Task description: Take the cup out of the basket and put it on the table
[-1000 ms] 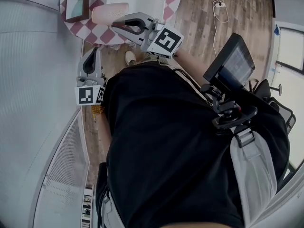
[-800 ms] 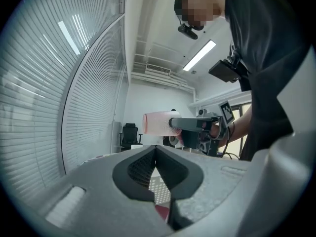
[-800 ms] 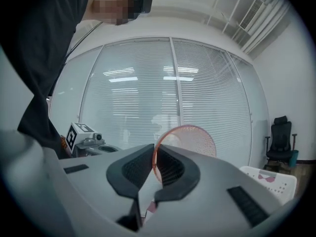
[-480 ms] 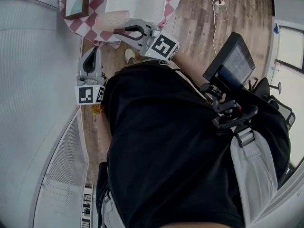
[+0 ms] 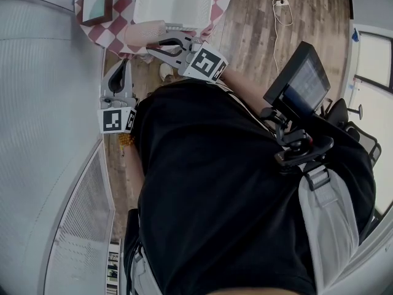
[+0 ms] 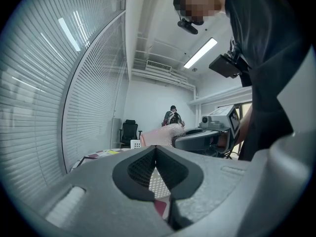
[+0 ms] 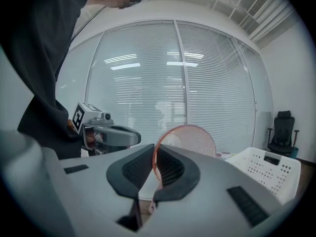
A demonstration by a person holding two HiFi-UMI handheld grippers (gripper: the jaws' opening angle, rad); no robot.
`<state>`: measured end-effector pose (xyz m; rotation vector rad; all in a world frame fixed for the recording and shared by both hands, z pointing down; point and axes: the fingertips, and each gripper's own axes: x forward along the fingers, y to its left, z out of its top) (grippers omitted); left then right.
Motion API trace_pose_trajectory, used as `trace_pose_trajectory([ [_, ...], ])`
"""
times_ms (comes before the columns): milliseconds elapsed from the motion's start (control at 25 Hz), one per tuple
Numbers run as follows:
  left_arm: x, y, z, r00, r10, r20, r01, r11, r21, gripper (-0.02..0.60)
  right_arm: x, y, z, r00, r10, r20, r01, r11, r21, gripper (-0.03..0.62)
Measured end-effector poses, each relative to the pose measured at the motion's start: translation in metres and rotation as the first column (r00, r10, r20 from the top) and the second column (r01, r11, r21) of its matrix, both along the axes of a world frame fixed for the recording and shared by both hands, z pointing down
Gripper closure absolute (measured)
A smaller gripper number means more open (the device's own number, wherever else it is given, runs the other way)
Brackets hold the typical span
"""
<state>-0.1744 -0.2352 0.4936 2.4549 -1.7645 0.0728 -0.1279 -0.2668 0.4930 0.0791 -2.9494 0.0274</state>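
My right gripper [image 5: 157, 42] is shut on the rim of a pink cup [image 5: 143, 32], which lies on its side over the near edge of the checkered table [image 5: 101, 34]. I cannot tell whether the cup touches the cloth. In the right gripper view the cup's [image 7: 191, 138] rim is pinched between the pads [image 7: 170, 168] of the right gripper [image 7: 154, 168]. The white basket [image 5: 175, 2] stands on the table just beyond the cup, and also shows as the basket [image 7: 267, 169] at right. My left gripper [image 5: 124, 67] hangs left of the cup, shut on nothing, and its jaws [image 6: 155, 151] meet.
A framed box [image 5: 98, 3] sits on the table's far left. Window blinds [image 5: 43, 103] run along the left. A screen on a mount [image 5: 301, 82] juts from the person's chest rig. Wooden floor [image 5: 258, 29] lies right of the table.
The right gripper has sunk with the cup toward the table's near edge, shifting slightly nearer me. The left gripper has stayed put.
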Motion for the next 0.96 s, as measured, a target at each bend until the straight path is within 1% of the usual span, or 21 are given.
trace_pose_trajectory([
  [760, 0.0005, 0.0027, 0.0018, 1.0, -0.003, 0.012, 0.003, 1.0, -0.004, 0.575, 0.0049, -0.0084, 0.002, 1.0, 0.025, 0.0, -0.025, 1.0, 0.007, 0.571],
  [960, -0.0002, 0.0057, 0.0019, 1.0, 0.002, 0.018, -0.002, 1.0, -0.01, 0.575, 0.0039, -0.0058, 0.0023, 1.0, 0.028, 0.002, -0.028, 1.0, -0.013, 0.569],
])
